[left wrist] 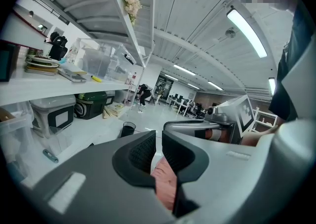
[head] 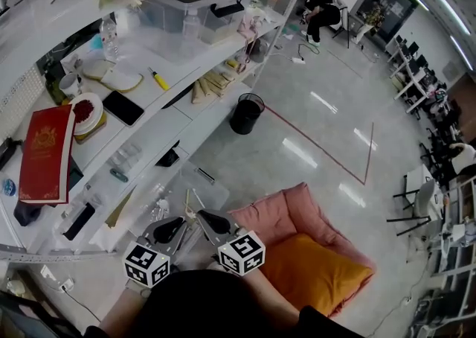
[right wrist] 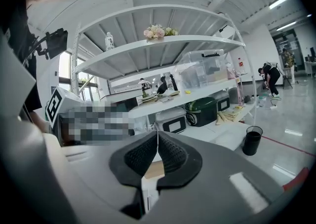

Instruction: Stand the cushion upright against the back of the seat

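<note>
An orange cushion (head: 312, 273) lies flat on a pink floor seat (head: 279, 214) at the lower right of the head view. Both grippers hover left of the seat, over the floor by the shelf, apart from the cushion. My left gripper (head: 181, 222) (left wrist: 158, 141) has a narrow gap between its pads and nothing in it; the pink seat (left wrist: 165, 183) shows beyond the jaws. My right gripper (head: 201, 214) (right wrist: 157, 136) is shut, its pads meeting at the tips with nothing held. It faces the shelf rack, with a corner of the seat (right wrist: 302, 178) at its far right.
A white shelf rack (head: 149, 117) runs along the left, with a red book (head: 46, 152), clear boxes and small items. A black bin (head: 246, 113) stands on the glossy floor beyond the seat. A person (head: 321, 9) bends over far back. Desks line the right.
</note>
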Demonstrator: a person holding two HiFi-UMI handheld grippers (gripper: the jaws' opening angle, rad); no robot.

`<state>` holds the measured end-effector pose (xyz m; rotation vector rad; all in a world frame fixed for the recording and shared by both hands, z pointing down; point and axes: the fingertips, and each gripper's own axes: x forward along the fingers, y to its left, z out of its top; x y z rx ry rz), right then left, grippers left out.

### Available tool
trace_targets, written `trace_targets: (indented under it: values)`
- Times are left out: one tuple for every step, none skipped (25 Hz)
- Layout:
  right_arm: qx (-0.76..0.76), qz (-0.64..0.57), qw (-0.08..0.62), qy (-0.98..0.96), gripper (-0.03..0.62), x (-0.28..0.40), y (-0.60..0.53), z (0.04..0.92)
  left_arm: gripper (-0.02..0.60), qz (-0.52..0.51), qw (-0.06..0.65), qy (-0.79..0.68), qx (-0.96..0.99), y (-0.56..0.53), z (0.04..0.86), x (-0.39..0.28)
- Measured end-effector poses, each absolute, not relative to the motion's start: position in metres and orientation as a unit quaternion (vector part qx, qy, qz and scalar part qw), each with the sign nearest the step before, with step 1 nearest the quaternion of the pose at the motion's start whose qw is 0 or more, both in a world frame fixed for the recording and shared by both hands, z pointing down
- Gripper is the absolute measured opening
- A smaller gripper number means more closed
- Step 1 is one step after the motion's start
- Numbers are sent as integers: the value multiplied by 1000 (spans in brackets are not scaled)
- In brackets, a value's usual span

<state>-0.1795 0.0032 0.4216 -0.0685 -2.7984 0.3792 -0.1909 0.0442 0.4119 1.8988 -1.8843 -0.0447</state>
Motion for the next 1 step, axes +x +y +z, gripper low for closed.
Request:
trace_targets:
  values:
    - [-22,133,158,-978,8,-177,1,422,44,-16,231,-684,692,43,412,-189]
